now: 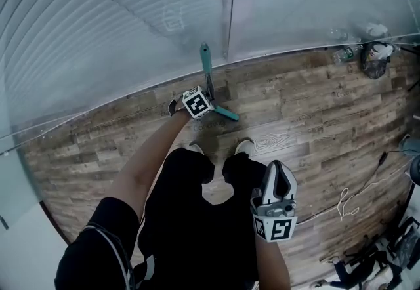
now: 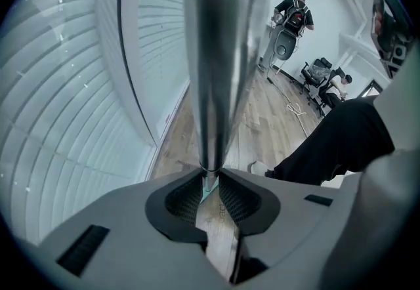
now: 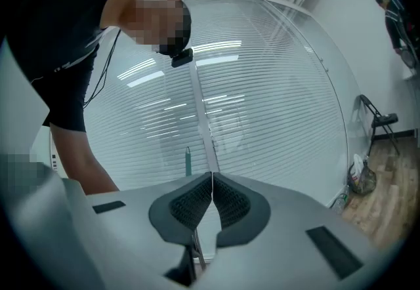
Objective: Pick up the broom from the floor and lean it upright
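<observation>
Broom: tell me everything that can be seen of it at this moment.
The broom has a shiny metal pole, a teal grip at its top and a narrow teal head down on the wood floor by the blinds. It stands nearly upright, top toward the blinds; whether it touches them cannot be told. The left hand-held gripper is clamped on the pole, low down near the head.

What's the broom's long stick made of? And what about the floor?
The stick looks like metal: silvery, smooth and shiny, with bright streaks of light running along it. Its teal tip is probably plastic, going by the flat, even colour. The floor looks like wooden planks, brown with grain and knots, though it could be printed laminate.
</observation>
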{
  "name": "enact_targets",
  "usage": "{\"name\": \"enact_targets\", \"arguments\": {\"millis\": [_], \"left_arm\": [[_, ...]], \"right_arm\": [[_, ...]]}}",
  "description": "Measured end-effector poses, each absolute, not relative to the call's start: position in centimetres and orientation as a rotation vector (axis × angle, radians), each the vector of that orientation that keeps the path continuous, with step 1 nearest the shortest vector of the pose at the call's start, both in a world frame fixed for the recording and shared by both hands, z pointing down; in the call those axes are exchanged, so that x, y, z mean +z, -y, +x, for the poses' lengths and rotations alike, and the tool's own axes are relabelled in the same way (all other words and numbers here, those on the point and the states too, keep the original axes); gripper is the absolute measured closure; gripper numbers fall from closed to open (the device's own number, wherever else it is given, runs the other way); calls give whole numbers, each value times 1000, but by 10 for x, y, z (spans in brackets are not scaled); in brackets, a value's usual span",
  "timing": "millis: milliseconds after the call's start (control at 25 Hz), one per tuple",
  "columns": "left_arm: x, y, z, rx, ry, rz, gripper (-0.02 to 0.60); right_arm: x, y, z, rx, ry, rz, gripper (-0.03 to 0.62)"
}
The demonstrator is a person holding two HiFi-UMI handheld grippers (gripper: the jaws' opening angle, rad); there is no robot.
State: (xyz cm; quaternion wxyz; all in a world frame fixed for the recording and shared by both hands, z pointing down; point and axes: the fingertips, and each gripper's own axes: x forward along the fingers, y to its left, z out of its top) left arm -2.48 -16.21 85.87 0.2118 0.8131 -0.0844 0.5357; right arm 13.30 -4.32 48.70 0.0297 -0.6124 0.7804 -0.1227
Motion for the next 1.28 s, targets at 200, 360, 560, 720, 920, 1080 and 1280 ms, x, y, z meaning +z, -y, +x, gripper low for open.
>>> {"name": "enact_targets", "arguments": {"millis": [200, 360, 560, 720, 920, 1080, 1280], "left_arm": [[870, 178, -13, 1451, 246, 2225, 494], [879, 189, -1, 1465, 218, 2244, 494], [880, 196, 14, 1501, 192, 2251, 494], [880, 202, 21, 1518, 197, 2267, 494], [882, 205, 23, 1503, 223, 2270, 494], [881, 203, 22, 1489, 242, 2302, 482], [880, 197, 28, 1499, 245, 2295, 426]], "right_arm": [[506, 38, 135, -418, -2393, -1914, 574], [517, 40, 125, -425, -2419, -1885, 574], [526, 34, 130, -458, -2396, -1907, 574], [527, 25, 138, -470, -2383, -1940, 574], [528, 15, 153, -459, -2377, -1981, 574], [527, 13, 162, -459, -2349, -2013, 574], [527, 13, 167, -471, -2343, -2010, 574]]}}
